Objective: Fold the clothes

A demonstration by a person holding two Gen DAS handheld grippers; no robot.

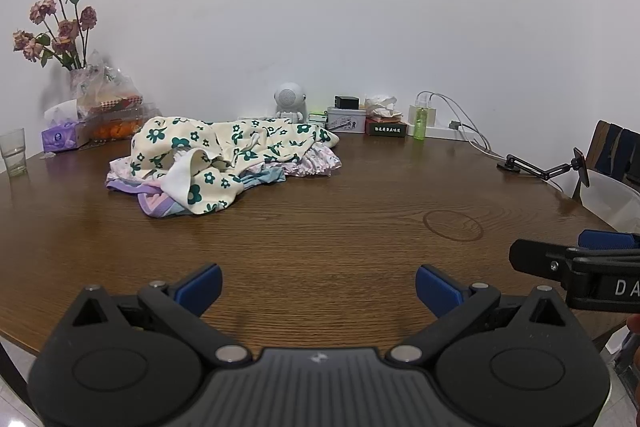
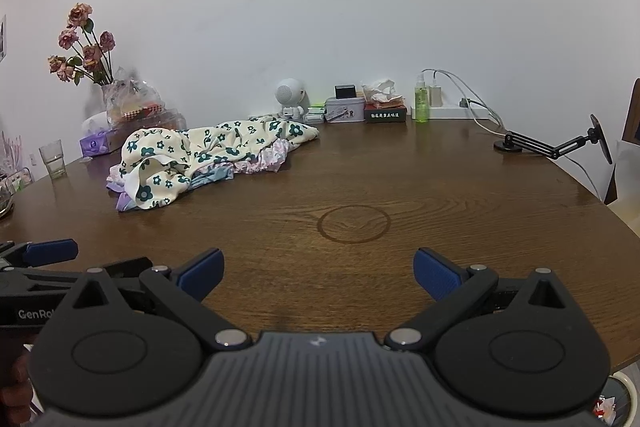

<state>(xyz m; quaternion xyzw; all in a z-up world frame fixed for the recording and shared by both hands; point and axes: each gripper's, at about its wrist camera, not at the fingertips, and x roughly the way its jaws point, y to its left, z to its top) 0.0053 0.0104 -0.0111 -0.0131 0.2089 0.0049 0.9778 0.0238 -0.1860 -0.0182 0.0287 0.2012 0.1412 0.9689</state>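
both jaws open, empty: left gripper (image 1: 318,287), right gripper (image 2: 318,273).
risk: we snag several garments from clothes pile (image 1: 224,163), dragging toward glass (image 1: 14,151).

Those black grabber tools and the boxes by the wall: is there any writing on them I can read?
"DA", cut off by the picture edge: on the right gripper.
"GenRo", cut off: on the left gripper.
Dark box: a white line of characters, too small to read.
Tin box and purple tissue box: printing too blurred.
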